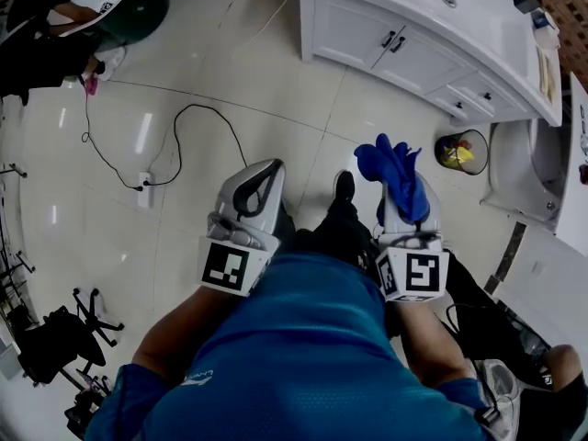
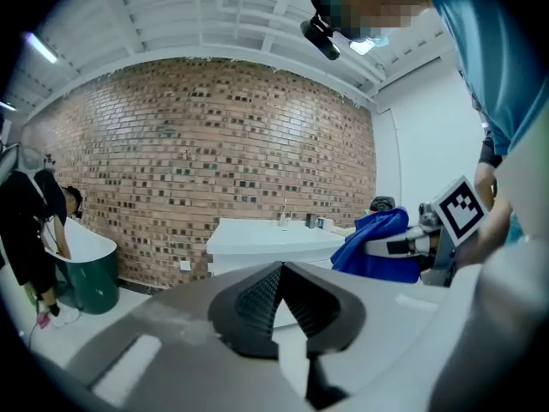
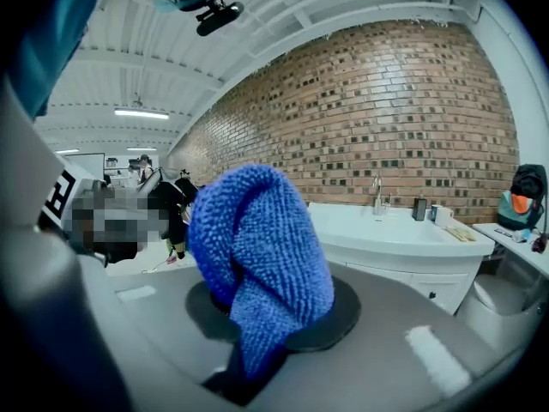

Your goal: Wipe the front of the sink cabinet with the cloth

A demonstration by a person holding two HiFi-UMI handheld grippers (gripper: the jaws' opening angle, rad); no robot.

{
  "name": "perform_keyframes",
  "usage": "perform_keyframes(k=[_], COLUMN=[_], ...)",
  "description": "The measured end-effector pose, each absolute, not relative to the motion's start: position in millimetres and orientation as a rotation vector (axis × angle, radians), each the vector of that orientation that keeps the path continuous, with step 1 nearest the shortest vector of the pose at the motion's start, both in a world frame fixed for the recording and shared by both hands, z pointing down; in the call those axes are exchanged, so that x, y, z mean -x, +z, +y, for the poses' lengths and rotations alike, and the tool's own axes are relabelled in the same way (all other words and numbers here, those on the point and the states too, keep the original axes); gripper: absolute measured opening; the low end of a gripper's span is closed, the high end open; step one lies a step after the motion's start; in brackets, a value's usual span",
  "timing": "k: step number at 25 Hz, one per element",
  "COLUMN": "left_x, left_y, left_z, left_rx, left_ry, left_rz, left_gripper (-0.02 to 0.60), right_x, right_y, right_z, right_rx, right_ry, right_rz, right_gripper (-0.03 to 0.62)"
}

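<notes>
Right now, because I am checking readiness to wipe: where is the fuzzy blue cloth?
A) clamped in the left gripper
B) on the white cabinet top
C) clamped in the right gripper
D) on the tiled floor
C: the fuzzy blue cloth sticks up from the closed jaws of the right gripper; the left gripper is shut and empty.

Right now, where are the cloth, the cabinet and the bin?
cloth point(image 1: 395, 177), head view, middle of the blue bundle.
cabinet point(image 1: 354, 21), head view, left door panel of its front.
bin point(image 1: 475, 147), head view, dark inner wall on the right.
</notes>
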State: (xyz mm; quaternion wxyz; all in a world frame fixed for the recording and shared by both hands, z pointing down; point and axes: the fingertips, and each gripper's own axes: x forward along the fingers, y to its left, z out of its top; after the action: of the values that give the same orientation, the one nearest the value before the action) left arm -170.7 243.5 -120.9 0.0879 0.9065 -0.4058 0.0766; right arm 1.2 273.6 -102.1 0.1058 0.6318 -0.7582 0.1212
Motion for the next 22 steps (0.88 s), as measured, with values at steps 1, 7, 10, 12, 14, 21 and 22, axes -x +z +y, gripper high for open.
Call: perform_keyframes(k=[1, 7, 10, 12, 14, 21, 22], left_x=[180, 205, 198, 190, 179, 156, 156], left_y=[-122, -129, -135, -141, -146, -147, -146], left_z=[249, 263, 262, 257, 254, 254, 255], left_rx=[-2.712, -2.884, -2.838, -2.756, -2.721, -2.735, -2.739], left_ry=[0.249, 0.468, 0.377, 0.268, 0.223, 0.252, 0.266], left_rz=[-1.203, -1.178, -1.248, -1.306, -1.336, -1.355, -1.354], left_gripper=[0.002, 0.002, 0.002, 0.002, 0.002, 0.002, 0.002], right_x=[7, 52, 66, 65, 56, 37, 38], right_y=[-107, -137, -140, -142, -146, -138, -139], right_z=[281, 298, 299, 299, 297, 292, 291], right_rx=[-1.88, -1.858, -1.786, -1.727, -1.689, -1.589, -1.582], right_ry=[0.353, 0.302, 0.307, 0.317, 0.309, 0.321, 0.316], right_rz=[-2.221, -2.294, -2.371, -2.403, -2.421, -2.445, -2.453], right_gripper=[0.071, 0.071, 0.071, 0.07, 0.067, 0.06, 0.06])
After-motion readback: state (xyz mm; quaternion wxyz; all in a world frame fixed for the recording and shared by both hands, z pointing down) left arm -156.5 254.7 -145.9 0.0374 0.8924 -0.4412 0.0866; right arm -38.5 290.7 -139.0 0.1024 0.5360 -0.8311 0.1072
